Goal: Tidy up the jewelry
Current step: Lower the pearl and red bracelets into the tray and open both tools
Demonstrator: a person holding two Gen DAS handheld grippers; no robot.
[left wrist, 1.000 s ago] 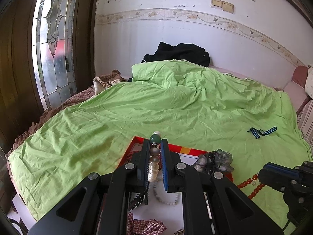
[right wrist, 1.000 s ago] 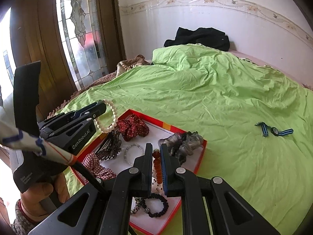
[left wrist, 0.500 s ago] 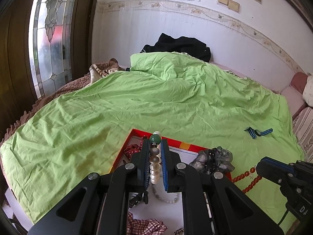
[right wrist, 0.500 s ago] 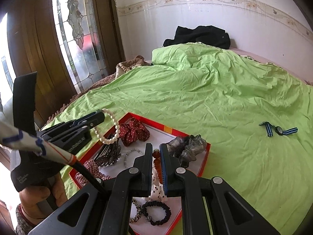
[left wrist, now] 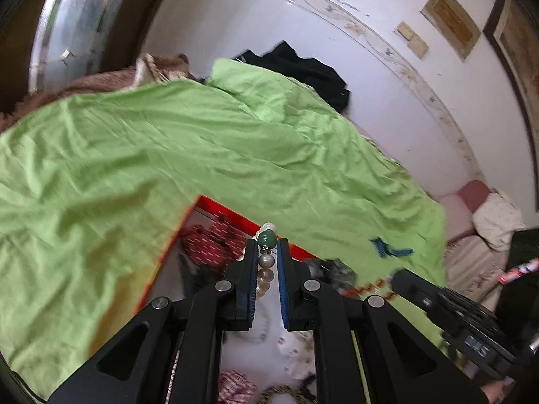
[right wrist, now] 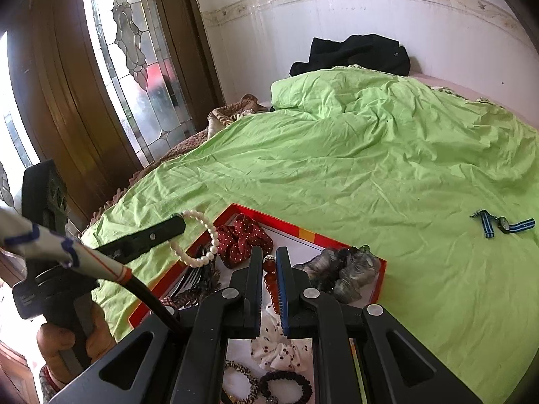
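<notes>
My left gripper (left wrist: 266,247) is shut on a pearl bracelet (left wrist: 266,262) with a green bead at its tips. In the right wrist view the left gripper (right wrist: 178,224) hangs over the left rim of a red-edged tray (right wrist: 337,243), and the pearl bracelet (right wrist: 205,239) dangles from it in a loop. My right gripper (right wrist: 269,256) is shut on a red bead bracelet (right wrist: 269,271) above the tray's white floor. From the left wrist view the right gripper (left wrist: 401,277) shows at the lower right with the red beads (left wrist: 369,286) trailing from it.
The tray holds a red dotted scrunchie (right wrist: 242,239), a grey scrunchie (right wrist: 347,269), a white dotted scrunchie (right wrist: 279,346), a black bead bracelet (right wrist: 286,387) and a dark hair clip (right wrist: 198,281). A blue-strapped watch (right wrist: 505,225) lies on the green sheet (right wrist: 337,168). A glazed door stands left.
My left gripper has sunk toward the tray's left rim and rolled, tilting its view, with the pearls still held. My right gripper has edged forward over the tray with the red beads.
</notes>
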